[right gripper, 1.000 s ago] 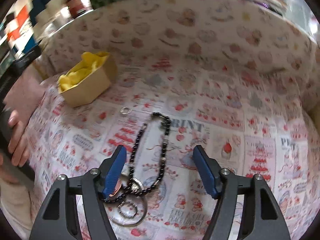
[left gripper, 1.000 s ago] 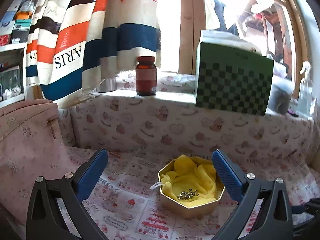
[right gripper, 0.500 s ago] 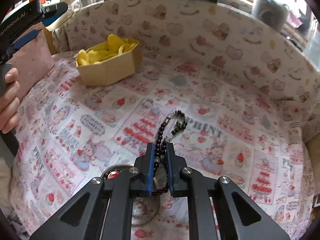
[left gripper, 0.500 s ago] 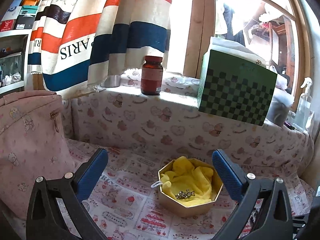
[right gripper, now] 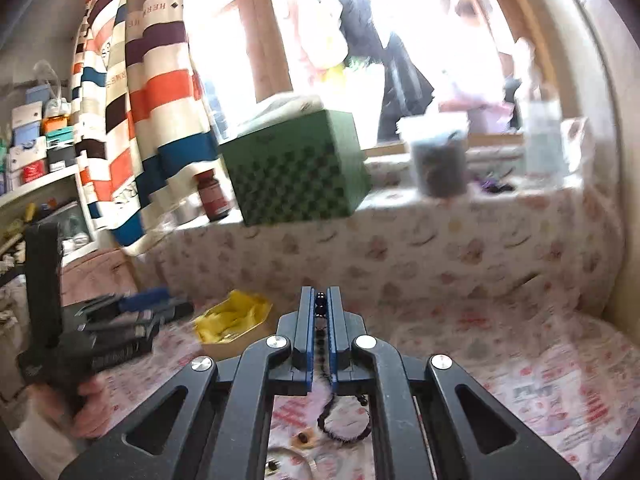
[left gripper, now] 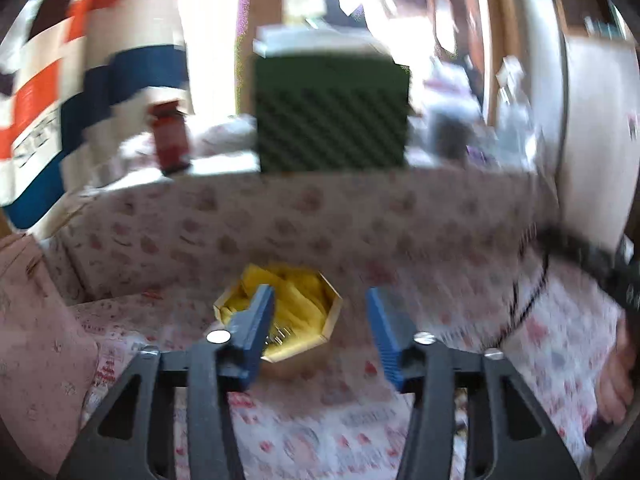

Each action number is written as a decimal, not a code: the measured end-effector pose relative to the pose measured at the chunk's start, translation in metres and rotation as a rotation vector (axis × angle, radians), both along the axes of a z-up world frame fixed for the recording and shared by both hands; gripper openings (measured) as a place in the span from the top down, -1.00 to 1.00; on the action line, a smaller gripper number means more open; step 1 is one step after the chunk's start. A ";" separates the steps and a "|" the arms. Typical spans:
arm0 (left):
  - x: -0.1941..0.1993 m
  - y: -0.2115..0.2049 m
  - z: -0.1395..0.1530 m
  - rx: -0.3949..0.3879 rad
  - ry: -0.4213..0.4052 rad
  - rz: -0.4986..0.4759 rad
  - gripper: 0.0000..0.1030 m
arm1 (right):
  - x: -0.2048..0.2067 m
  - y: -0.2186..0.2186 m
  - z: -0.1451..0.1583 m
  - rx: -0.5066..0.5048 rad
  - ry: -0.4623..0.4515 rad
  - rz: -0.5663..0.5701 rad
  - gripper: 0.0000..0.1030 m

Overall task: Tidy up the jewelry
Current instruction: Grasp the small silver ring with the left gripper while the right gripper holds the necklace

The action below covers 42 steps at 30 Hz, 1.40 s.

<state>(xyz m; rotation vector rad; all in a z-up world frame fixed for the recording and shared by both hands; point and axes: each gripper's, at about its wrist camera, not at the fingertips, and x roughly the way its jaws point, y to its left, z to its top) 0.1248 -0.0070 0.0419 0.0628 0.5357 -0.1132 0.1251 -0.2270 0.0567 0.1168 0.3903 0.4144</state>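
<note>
My right gripper (right gripper: 321, 300) is shut on a black bead necklace (right gripper: 320, 305) and holds it lifted; its loop hangs down below the fingers (right gripper: 344, 428). In the left wrist view the necklace dangles at the right (left gripper: 528, 304). A gold hexagonal box (left gripper: 330, 320) lined with yellow cloth (left gripper: 300, 300) holds small silver pieces. The box also shows in the right wrist view (right gripper: 232, 320), to the left of my right gripper. My left gripper (left gripper: 320, 304) is half open and empty, just in front of the box. The left wrist view is blurred.
A green checkered box (left gripper: 332, 120) and a brown bottle (left gripper: 170, 140) stand on the ledge behind. A pink bag (left gripper: 36, 340) lies at the left. Rings and a bangle (right gripper: 292, 460) lie on the printed cloth under my right gripper. A striped curtain (right gripper: 152, 100) hangs at the left.
My right gripper has lifted the necklace off the cloth and tilted up. My left gripper has narrowed from wide open and swung right, closer to the gold box.
</note>
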 end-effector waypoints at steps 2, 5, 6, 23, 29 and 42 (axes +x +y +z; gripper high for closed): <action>0.010 -0.017 -0.002 0.012 0.083 -0.022 0.24 | 0.002 -0.006 -0.001 0.015 -0.008 -0.047 0.88; 0.029 -0.041 -0.010 0.025 0.229 -0.054 0.31 | 0.008 -0.025 0.005 0.068 -0.006 -0.078 0.88; 0.036 -0.049 -0.014 0.037 0.271 -0.055 0.36 | 0.010 -0.030 0.005 0.072 -0.009 -0.106 0.88; 0.088 -0.090 -0.069 0.102 0.514 0.004 0.51 | 0.051 -0.043 -0.027 -0.033 0.143 -0.230 0.88; 0.101 -0.099 -0.082 0.081 0.571 -0.028 0.52 | 0.055 -0.043 -0.029 -0.036 0.170 -0.241 0.88; 0.100 -0.077 -0.076 -0.005 0.505 -0.088 0.76 | 0.047 -0.039 -0.025 -0.041 0.143 -0.262 0.88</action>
